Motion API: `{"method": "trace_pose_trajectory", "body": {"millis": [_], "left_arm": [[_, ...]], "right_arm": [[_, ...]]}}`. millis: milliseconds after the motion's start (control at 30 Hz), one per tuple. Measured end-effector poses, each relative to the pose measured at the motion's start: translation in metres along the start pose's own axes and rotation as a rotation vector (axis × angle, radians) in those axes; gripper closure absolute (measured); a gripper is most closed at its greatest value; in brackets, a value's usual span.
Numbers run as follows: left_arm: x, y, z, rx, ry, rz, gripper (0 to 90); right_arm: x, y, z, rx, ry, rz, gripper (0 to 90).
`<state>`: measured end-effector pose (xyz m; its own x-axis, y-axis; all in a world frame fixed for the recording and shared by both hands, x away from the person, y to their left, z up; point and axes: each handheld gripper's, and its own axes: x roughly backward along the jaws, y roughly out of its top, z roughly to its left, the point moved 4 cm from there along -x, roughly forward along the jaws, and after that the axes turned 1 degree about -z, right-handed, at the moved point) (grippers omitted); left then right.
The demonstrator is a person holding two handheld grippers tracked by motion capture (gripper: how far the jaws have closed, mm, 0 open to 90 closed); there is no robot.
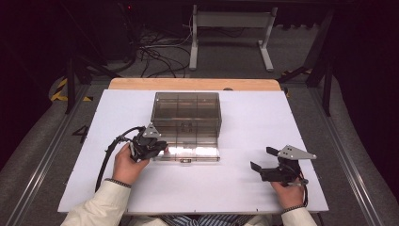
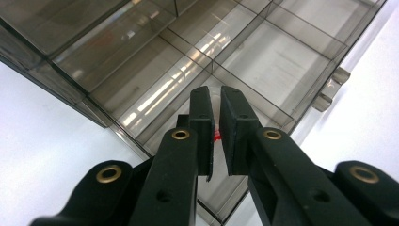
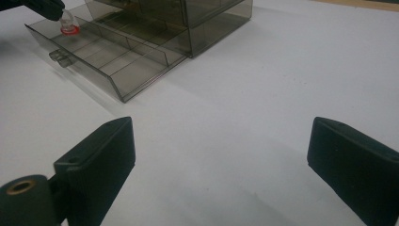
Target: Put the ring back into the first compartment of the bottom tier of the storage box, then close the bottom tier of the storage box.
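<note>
A smoky clear drawer cabinet [image 1: 187, 113] stands mid-table with its bottom drawer [image 1: 195, 153] pulled out toward me. The drawer [image 3: 136, 70] is split into several compartments. My left gripper [image 1: 162, 146] hangs over the drawer's left end, shut on a small clear piece with a red ring [image 3: 68, 24]. In the left gripper view the red ring [image 2: 217, 136] peeks between the near-closed jaws of that gripper [image 2: 214, 94], above a drawer compartment [image 2: 160, 94]. My right gripper [image 1: 262, 158] rests at the table's right, open and holding nothing; its jaws [image 3: 221, 136] stand wide over bare white table.
The white table top [image 1: 244, 122] has free room right of the cabinet and in front of the drawer. The drawer's small handle [image 3: 59, 56] sticks out at its front. A wooden strip [image 1: 195, 84] runs along the table's far edge.
</note>
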<state>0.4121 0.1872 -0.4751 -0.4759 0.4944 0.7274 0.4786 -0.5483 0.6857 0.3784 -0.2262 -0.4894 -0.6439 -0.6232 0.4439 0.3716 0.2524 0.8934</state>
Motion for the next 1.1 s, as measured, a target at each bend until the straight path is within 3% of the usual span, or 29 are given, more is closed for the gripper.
{"method": "trace_pose_trajectory", "body": {"millis": [233, 433, 833, 933, 1100], "left_arm": [[-0.001, -0.002, 0.0, -0.001, -0.002, 0.013, 83.7], [0.002, -0.002, -0.003, -0.01, -0.003, 0.007, 76.9], [0.019, -0.001, -0.006, -0.01, -0.007, -0.055, 75.1], [0.027, 0.0, -0.012, -0.023, -0.047, -0.091, 76.7], [0.03, 0.001, -0.026, -0.055, -0.082, -0.09, 82.0]], "right_arm": [[0.0, 0.0, 0.0, 0.0, 0.0, 0.001, 8.6], [0.0, 0.0, 0.0, 0.001, 0.002, 0.001, 8.8], [0.0, 0.0, 0.0, 0.011, 0.004, 0.002, 8.8], [0.0, 0.0, 0.0, 0.011, 0.005, 0.001, 8.8], [0.0, 0.0, 0.0, 0.015, 0.007, -0.002, 8.8]]}}
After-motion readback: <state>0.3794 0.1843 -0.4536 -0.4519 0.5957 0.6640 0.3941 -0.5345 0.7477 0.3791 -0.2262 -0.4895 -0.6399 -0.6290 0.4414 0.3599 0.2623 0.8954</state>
